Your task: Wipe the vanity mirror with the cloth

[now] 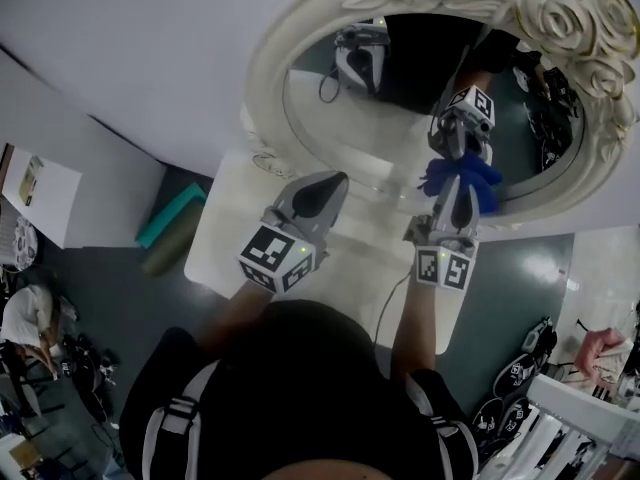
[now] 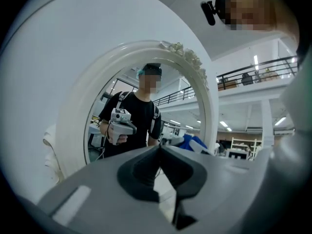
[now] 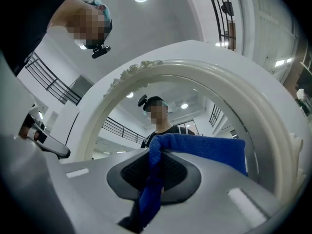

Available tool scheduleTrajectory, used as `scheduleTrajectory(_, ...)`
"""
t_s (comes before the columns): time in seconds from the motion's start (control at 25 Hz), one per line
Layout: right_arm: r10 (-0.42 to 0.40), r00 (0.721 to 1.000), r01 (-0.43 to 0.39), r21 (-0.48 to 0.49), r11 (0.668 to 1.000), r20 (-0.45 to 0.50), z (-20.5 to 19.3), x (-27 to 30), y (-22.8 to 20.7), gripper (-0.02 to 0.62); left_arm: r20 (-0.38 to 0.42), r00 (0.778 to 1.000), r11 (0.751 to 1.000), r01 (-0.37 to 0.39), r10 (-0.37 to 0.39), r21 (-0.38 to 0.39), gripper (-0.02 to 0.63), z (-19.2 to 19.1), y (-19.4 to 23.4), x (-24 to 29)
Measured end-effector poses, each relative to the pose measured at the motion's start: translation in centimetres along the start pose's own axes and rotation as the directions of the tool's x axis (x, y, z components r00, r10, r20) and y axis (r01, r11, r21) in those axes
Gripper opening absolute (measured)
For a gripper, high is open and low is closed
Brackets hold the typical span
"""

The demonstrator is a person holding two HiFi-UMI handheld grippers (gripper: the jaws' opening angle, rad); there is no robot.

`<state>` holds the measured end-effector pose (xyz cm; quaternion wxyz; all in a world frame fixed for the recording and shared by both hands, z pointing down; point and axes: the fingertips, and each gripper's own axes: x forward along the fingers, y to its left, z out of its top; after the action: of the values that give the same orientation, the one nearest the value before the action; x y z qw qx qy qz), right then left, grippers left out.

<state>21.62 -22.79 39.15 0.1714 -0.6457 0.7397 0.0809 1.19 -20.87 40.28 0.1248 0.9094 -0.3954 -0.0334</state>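
The oval vanity mirror (image 1: 400,133) in a cream frame with carved roses (image 1: 560,13) stands on a white table (image 1: 215,238). My right gripper (image 1: 462,176) is shut on a blue cloth (image 1: 465,175), held up against the lower part of the glass. In the right gripper view the cloth (image 3: 200,150) drapes over the closed jaws, with the mirror frame (image 3: 243,101) arching close ahead. My left gripper (image 1: 322,190) hovers shut and empty in front of the frame's lower left. The mirror (image 2: 141,111) reflects a person in the left gripper view.
The white table carries the mirror near a white wall (image 1: 150,48). A teal roll (image 1: 170,216) lies on the dark floor at left. Racks and clutter (image 1: 560,408) stand at the lower right, and a white cabinet (image 1: 40,193) at far left.
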Motion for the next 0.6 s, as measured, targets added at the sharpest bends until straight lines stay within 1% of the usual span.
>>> scheduleTrajectory(0.24,0.119,0.993,-0.119,-0.042,0.992,0.007,1.1,1.0,3.0,0.037,0.04,0.999,1.0,-0.017,0.018,-0.011,0.006,0.3,-1.4,-0.8)
scheduleTrajectory(0.48,0.23,0.973,-0.229,-0.053,0.972,0.008,0.9,2.6,8.2,0.037,0.066,0.996,0.998,-0.054,0.056,-0.024,0.006,1.0,-0.2,-2.6)
scheduleTrajectory(0.6,0.283,0.959,-0.283,-0.062,0.957,0.002,-0.4,4.1,12.3,0.035,0.076,0.994,0.996,-0.081,0.084,-0.038,0.006,1.3,2.1,-4.2)
